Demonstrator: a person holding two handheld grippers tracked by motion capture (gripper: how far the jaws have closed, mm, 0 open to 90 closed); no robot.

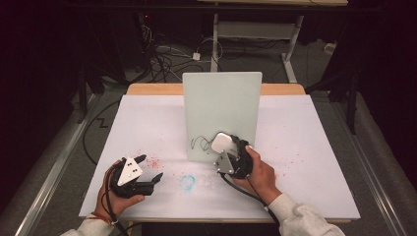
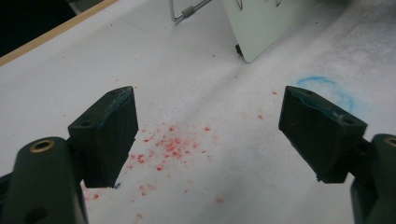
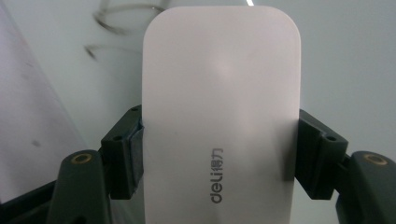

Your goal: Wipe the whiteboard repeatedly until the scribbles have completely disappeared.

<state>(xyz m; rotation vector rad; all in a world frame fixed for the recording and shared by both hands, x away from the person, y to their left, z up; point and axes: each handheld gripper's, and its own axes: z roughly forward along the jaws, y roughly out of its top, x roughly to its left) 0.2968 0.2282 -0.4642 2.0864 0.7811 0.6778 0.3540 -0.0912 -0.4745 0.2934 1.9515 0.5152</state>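
Observation:
A small whiteboard (image 1: 222, 110) stands upright on the white table sheet (image 1: 147, 123), with black scribbles (image 1: 199, 143) low on its face. My right gripper (image 1: 222, 147) is shut on a white rounded eraser (image 1: 222, 142) and holds it against the board's lower part, just right of the scribbles. In the right gripper view the eraser (image 3: 219, 116) fills the gap between both pads, and the scribbles (image 3: 116, 23) lie up and left of it. My left gripper (image 1: 150, 169) rests open near the front left of the table, nothing between its fingers (image 2: 107, 135).
Red crumbs (image 2: 168, 149) are scattered on the sheet under the left gripper, and a blue ring mark (image 1: 187, 182) lies between the two hands. The board's wire stand (image 2: 187, 11) shows behind it. Cables and a desk frame (image 1: 255, 34) lie on the floor beyond the table.

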